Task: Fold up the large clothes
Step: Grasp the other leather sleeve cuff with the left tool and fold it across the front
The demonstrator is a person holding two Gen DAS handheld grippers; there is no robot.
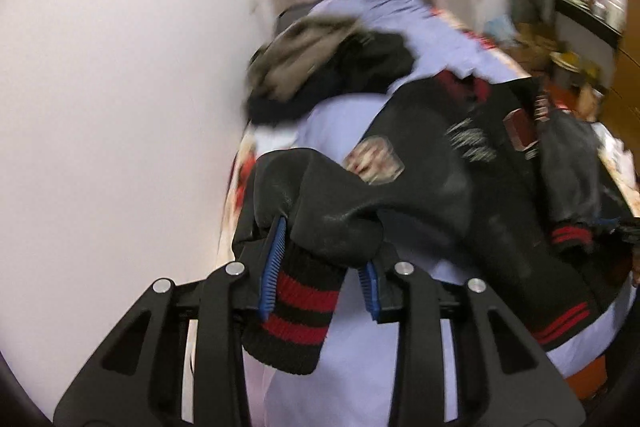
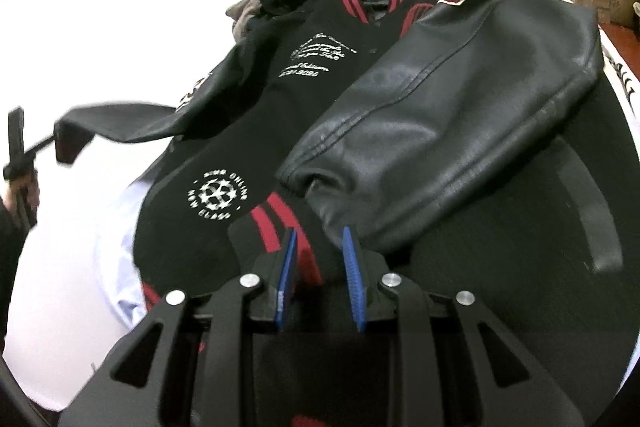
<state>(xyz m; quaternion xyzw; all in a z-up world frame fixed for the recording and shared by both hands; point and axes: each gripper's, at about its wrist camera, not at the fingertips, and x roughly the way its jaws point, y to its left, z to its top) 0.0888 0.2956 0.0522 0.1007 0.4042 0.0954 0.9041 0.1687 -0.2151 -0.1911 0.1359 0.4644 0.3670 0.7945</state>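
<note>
Left gripper point(image 1: 326, 255) clamped on varsity jacket point(image 2: 304, 115) sleeve cuff point(image 1: 296, 311); right gripper point(image 2: 320, 259) clamped on striped right cuff point(image 2: 312, 227).

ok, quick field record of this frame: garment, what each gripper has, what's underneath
garment: black jacket with leather sleeves, red-striped trim
left gripper: jaws closed on the sleeve cuff, sleeve lifted
right gripper: jaws closed on the other cuff, sleeve folded across the jacket front
underneath: light blue sheet
behind: pile of other clothes

Bright indoor light, left view motion-blurred, fisheye-warped edges, blown-out whites
</note>
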